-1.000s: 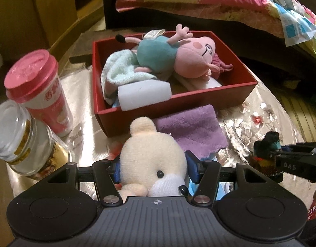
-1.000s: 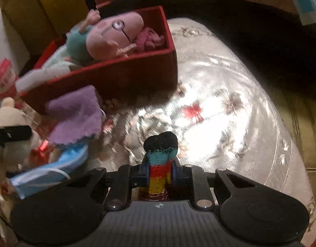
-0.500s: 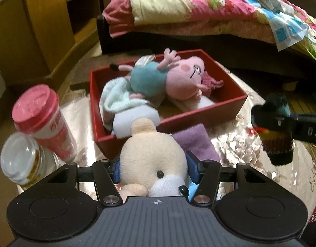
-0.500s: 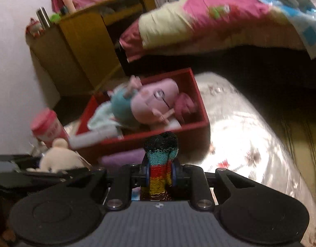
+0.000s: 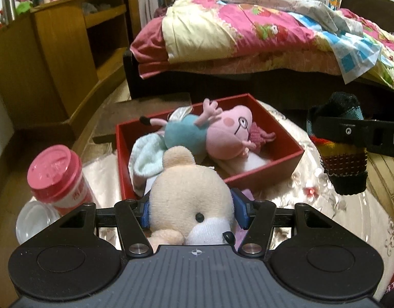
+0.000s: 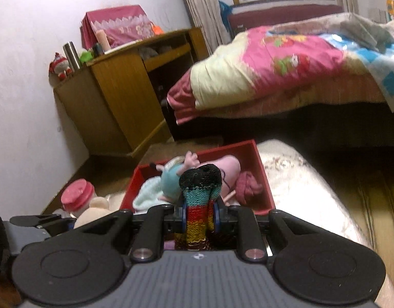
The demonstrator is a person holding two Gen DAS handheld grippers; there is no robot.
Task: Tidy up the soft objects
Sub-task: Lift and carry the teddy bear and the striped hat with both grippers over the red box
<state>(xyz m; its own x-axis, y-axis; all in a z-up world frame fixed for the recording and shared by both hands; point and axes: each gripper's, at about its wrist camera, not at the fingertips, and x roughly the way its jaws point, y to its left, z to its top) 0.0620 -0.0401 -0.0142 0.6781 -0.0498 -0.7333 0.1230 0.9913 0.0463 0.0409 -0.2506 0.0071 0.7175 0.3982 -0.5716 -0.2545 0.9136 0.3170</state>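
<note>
We see the red box [image 5: 263,172] on the counter [image 5: 350,213], a pink pig plush [image 5: 222,138] lying inside it. Our left tongs [image 5: 191,209] clamp the cream bear plush [image 5: 189,192] just before the box, and our right tongs [image 6: 199,217] pinch the striped knit sock [image 6: 198,200] beside it.

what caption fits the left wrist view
Left jaws grip a cream plush before a red box of toys; right gripper holds a striped sock.

Both wrist views face forward — sharing red box [image 5: 286,164].
</note>
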